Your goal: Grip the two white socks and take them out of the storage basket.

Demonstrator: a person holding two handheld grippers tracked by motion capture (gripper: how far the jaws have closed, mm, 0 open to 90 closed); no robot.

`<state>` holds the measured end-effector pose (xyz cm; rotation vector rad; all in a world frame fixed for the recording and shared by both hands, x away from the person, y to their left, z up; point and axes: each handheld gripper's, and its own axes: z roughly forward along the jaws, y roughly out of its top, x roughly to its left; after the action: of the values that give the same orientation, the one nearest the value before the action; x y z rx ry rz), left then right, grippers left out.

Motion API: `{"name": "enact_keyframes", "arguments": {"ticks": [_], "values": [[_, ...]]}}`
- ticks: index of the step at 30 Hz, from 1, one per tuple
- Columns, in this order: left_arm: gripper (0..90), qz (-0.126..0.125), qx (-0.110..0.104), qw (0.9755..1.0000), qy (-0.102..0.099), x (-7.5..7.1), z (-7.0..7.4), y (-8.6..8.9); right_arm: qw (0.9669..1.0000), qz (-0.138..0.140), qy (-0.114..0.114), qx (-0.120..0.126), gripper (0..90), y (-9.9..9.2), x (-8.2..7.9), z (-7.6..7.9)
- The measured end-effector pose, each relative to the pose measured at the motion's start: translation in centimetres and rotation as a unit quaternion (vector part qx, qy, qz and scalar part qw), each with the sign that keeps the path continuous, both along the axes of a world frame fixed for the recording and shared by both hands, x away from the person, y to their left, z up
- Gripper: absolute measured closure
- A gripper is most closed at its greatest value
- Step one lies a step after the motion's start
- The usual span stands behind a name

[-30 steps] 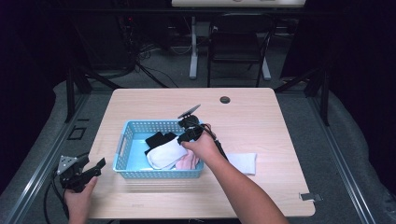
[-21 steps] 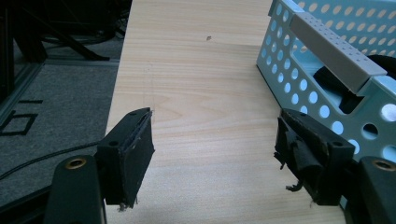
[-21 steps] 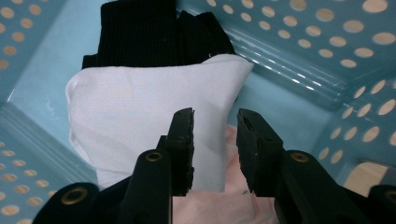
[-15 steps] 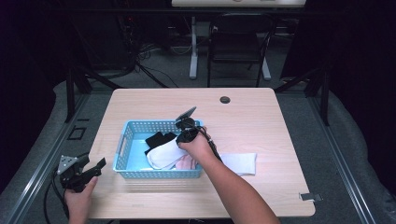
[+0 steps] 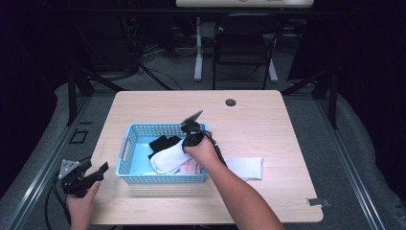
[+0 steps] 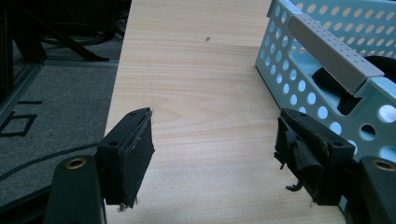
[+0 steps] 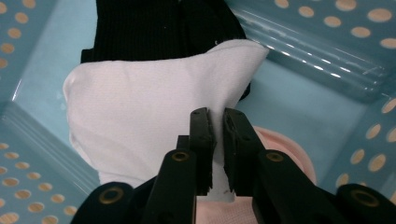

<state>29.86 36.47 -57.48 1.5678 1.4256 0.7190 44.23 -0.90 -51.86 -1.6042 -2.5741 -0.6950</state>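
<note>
Two grippers are seen: the right gripper [image 7: 215, 122] is clenched on a white sock [image 7: 140, 121] inside the blue basket [image 5: 125, 148]; the left gripper [image 6: 215, 154] is held released beside it.

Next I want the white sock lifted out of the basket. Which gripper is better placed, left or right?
Right. The right gripper is inside the blue basket, jaws pinched on the white sock. The left gripper hangs open off the table's front left corner, outside the basket.

Basket [image 5: 125, 152] on table [image 5: 268, 115] left of centre, socks [image 5: 168, 157] inside, another sock [image 5: 246, 167] beside its right
</note>
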Motion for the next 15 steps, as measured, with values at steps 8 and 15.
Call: {"name": "enact_keyframes", "arguments": {"ticks": [8, 15], "values": [[27.6, -0.001, 0.001, 1.0, 0.003, 0.0, 0.0, 0.0, 0.9989, 0.034, -0.033, 0.006, 85.5, 0.3, -1.2, 1.4], [27.6, 0.0, -0.001, 1.0, 0.0, 0.0, 0.0, 0.0, 0.9919, 0.079, -0.1, -0.002, 86.0, 1.3, -3.1, 2.5]]}}
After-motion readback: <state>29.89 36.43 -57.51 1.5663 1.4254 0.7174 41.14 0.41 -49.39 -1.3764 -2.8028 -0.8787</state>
